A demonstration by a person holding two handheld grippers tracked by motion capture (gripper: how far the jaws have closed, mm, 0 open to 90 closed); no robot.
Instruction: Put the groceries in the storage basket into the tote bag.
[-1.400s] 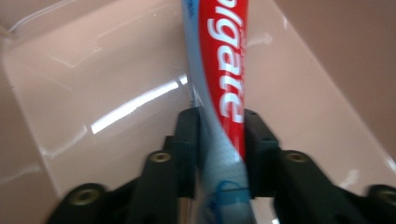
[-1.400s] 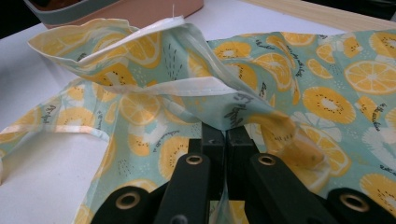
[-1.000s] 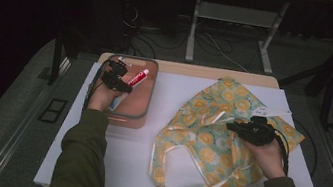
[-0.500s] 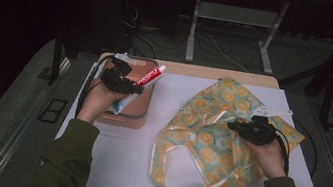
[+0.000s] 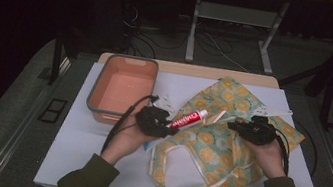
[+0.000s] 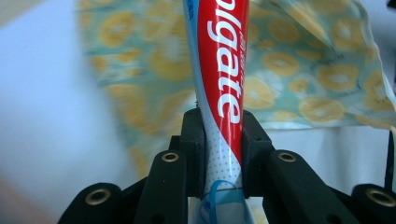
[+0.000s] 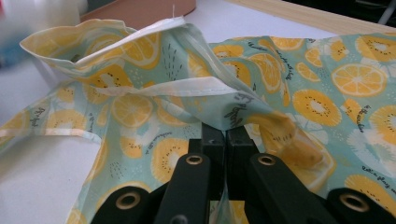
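Observation:
A red and white toothpaste tube (image 5: 188, 120) is clamped between the jaws of my left gripper (image 5: 168, 125), cap end pointing toward the bag. In the left gripper view the tube (image 6: 223, 88) rises from between the pads, and my gripper (image 6: 223, 126) is shut on its lower part. A lemon-print cloth bag (image 5: 219, 150) lies on the white table, its mouth edge (image 7: 187, 86) lifted. My right gripper (image 5: 234, 126) is shut on a fold of that fabric, as the right gripper view (image 7: 226, 135) shows. The tube's tip hovers at the bag's left edge.
An orange tray (image 5: 101, 108) stands at the table's back left, with nothing in it. Small white bits (image 5: 165, 102) lie between the tray and the bag. A white object (image 5: 273, 112) rests by the bag's far right corner. Cables trail from both grippers.
My left gripper has carried the toothpaste tube from over the tray rightward and nearer, to the bag's edge. The right gripper has kept still on the fabric.

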